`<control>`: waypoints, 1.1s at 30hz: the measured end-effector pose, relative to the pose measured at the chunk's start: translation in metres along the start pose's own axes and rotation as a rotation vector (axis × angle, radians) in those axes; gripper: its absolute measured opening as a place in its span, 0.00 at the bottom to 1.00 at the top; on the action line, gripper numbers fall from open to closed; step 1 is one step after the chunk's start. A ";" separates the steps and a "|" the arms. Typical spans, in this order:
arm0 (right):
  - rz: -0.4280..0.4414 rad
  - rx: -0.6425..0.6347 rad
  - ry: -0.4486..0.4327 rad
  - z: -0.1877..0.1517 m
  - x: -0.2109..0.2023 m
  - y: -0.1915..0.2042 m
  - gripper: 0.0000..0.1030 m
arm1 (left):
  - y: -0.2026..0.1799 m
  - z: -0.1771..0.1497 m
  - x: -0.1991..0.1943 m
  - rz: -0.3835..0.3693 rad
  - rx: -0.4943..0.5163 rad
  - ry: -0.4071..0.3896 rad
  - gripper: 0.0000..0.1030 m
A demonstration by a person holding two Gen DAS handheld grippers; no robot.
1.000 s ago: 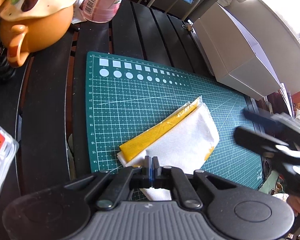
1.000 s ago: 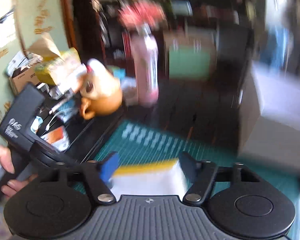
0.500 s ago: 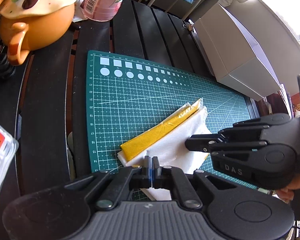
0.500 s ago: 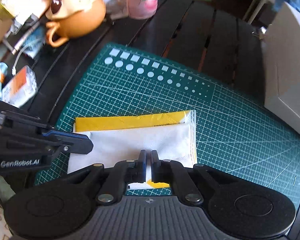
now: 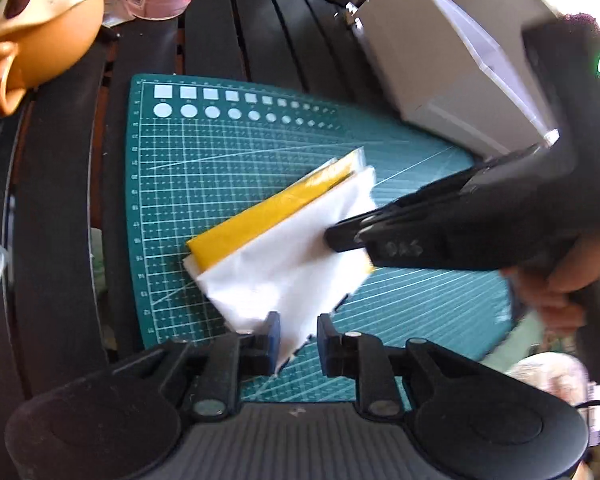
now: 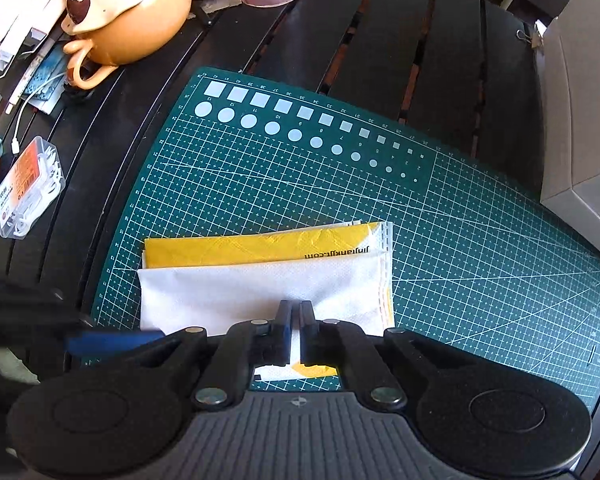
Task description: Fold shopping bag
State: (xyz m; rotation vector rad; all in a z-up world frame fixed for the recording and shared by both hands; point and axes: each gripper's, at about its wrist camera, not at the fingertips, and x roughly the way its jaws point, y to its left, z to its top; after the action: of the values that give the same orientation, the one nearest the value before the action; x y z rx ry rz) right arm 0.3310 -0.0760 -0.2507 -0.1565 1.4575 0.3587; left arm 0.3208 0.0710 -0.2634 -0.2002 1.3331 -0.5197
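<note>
the shopping bag (image 6: 266, 284) lies folded on the cutting mat (image 6: 440, 216) on the counter (image 6: 380, 32); right gripper (image 6: 295, 320) pinches its near white edge at 6 o'clock, left gripper (image 5: 294, 334) fingers spread astride a corner — best carry the flap evenly toward 12 o'clock; one bag, one mat, two grippers.

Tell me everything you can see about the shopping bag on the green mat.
The shopping bag is folded into a flat, layered rectangle of white woven-looking fabric with a yellow band along its far edge, carrying small dark print. It has a stitched seam at its right end. It lies on the green cutting mat. The right gripper is shut on its near edge; the left gripper is open, a white corner lying between its fingers.
</note>
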 end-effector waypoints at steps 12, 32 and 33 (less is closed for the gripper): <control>-0.028 -0.019 0.029 -0.007 -0.001 0.001 0.02 | -0.046 -0.019 0.009 0.233 0.238 -0.061 0.04; 0.097 0.064 -0.007 -0.047 -0.016 -0.046 0.00 | 0.005 0.016 0.002 0.216 0.039 -0.088 0.28; 0.095 0.062 -0.007 -0.044 -0.019 -0.042 0.00 | 0.005 0.015 0.002 0.215 0.041 -0.089 0.28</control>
State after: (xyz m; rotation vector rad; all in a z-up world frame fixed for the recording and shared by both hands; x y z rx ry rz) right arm 0.3026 -0.1325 -0.2415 -0.0354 1.4704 0.3903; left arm 0.3361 0.0721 -0.2634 -0.0446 1.2390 -0.3514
